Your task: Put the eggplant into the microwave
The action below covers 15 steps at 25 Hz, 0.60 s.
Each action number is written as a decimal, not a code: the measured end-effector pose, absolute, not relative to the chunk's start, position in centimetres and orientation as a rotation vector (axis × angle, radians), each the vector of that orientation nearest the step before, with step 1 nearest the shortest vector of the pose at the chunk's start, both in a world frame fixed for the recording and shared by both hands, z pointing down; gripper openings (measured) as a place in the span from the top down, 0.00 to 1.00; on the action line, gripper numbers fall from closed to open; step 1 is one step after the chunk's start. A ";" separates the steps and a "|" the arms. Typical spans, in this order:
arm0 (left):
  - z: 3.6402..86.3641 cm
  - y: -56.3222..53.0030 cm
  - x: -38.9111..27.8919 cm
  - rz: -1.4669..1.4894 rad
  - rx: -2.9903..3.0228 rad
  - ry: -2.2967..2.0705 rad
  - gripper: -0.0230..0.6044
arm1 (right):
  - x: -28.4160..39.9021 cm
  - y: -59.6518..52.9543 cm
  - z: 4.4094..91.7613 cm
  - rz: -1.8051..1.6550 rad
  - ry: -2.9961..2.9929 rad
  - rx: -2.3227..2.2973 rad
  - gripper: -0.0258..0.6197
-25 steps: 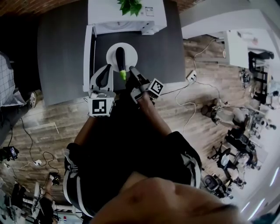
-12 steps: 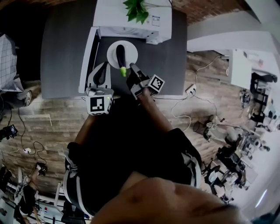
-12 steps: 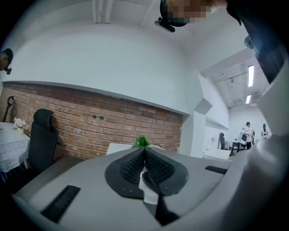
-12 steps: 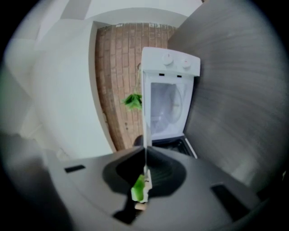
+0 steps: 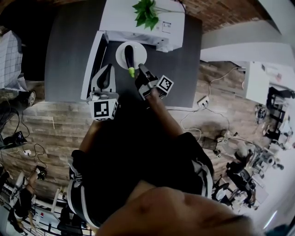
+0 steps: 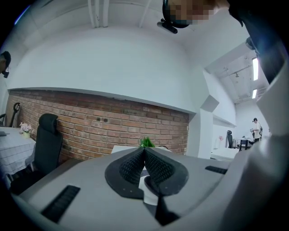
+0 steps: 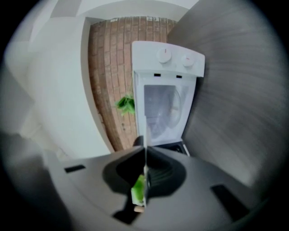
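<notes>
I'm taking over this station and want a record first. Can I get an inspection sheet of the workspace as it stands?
Surface: dark grey table, no spills seen.
Job's things: eggplant lies on a white plate in front of the white microwave; its door stands open.
Clutter: a plant on top of the microwave.
Grippers: right gripper jaws shut on the eggplant's green stem end; left gripper jaws shut, empty, beside the door.
Cables: loose leads on the floor right of the table, more at left.
Surroundings: wooden floor, brick wall, office chair.
</notes>
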<state>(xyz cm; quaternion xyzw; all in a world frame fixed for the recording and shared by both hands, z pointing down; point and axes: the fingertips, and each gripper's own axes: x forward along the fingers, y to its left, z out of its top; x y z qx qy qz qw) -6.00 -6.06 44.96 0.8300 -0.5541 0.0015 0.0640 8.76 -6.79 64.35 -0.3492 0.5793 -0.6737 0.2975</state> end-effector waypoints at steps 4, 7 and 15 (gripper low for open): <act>44.9 -6.8 -5.6 -0.001 2.495 -1.685 0.91 | 9.2 -8.1 65.7 -1.805 1.523 -0.937 0.90; 44.8 -7.1 -5.4 -0.007 2.497 -1.693 0.91 | 9.2 -8.9 66.5 -1.809 1.529 -0.935 0.90; 45.2 -7.7 -5.4 0.023 2.499 -1.701 0.91 | 8.9 -10.3 68.9 -1.841 1.532 -0.930 0.90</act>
